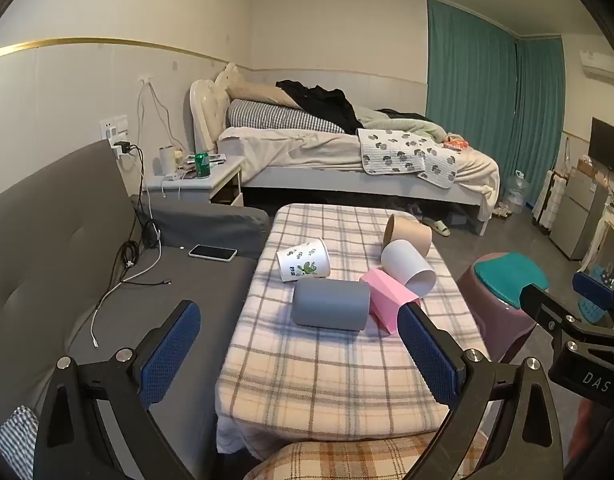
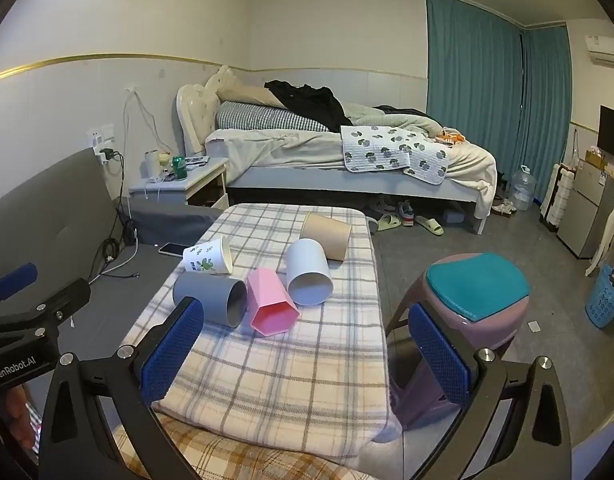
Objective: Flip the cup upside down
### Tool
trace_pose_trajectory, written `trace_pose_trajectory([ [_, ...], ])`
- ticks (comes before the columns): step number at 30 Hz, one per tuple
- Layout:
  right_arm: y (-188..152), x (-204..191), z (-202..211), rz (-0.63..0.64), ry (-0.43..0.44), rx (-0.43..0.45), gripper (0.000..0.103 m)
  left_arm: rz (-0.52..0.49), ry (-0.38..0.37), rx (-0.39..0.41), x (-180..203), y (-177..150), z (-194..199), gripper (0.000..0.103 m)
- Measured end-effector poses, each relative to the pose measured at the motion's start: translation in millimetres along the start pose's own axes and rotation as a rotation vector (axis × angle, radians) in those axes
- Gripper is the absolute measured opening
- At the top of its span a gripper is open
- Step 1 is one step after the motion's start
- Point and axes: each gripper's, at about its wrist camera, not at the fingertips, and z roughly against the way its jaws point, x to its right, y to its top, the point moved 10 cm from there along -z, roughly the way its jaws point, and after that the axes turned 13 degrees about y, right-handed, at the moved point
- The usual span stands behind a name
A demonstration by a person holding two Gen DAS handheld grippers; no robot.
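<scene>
While both the left gripper (image 1: 299, 344) and right gripper (image 2: 303, 348) hang spread and empty off the desk's (image 2: 275, 392) near edge, 5 cups lie toppled mid-desk, so clamp the grey cup's (image 2: 211, 296) wall squarely before rotating it rim-down

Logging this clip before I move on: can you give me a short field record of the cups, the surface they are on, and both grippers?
surface: plaid-covered table
cups: five, all lying on their sides
cup colours: grey cup, pink cup, white cup, tan cup, printed cup
left gripper: open, empty
right gripper: open, empty
task progress: no cup flipped yet
</scene>
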Motion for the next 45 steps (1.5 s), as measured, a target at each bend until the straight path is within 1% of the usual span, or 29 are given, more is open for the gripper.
trace_pose_trajectory([
  [4,-1.4,0.6,-2.2,-0.005,-0.001,-0.013,0.103,0.008,-0.005,0.004,-0.4,0.4,0.8,0.102],
  [15,-1.0,0.0,2.9,-0.008,-0.001,-0.006,0.103,0.01,-0.007,-0.006,-0.7,-0.2,-0.2,0.102],
  [28,2.6,2.7,-1.1,-0.016,0.008,-0.015,0.103,0.008,-0.007,-0.007,-0.4,-0.3,-0.3,0.102],
  [29,-1.4,1.2,-1.2,-0.015,0.008,-0.015,0.103,0.008,-0.007,-0.007,-0.4,-0.3,-0.2,0.102],
  [45,-2.0,1.8,-0.7,-0.019,0.009,-0.017,0.103,0.007,-0.006,-0.008,-1.0,0.0,-0.4,0.102],
])
